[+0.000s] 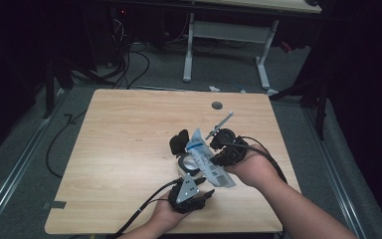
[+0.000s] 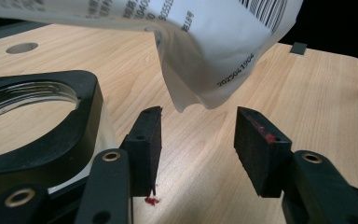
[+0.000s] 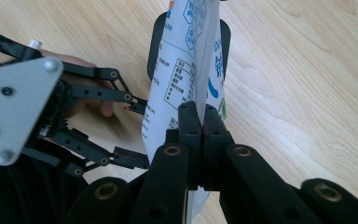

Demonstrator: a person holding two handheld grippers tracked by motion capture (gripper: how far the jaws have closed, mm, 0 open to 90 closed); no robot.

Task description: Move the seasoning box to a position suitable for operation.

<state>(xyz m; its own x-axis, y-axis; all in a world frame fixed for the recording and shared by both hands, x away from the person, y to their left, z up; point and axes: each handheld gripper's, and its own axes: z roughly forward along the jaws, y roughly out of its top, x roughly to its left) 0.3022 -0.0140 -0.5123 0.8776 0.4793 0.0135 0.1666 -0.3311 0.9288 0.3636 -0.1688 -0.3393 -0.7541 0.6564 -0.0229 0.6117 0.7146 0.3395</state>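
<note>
Working at a light wooden table (image 1: 129,149) in a dark room with grey floor, you hold a white printed pouch (image 1: 206,159) centre-right of the high view, long axis slanting upper left to lower right. Your right gripper (image 3: 200,123) pinches it tight; your left gripper (image 2: 196,140), lower centre, gapes open beneath, beside a black-rimmed jar (image 2: 37,126).

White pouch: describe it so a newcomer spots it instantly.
Start at the wooden table, near its front right. The right gripper is shut on the pouch, held over a black-rimmed jar. It is the one white printed packet, with blue markings and a barcode.
</note>
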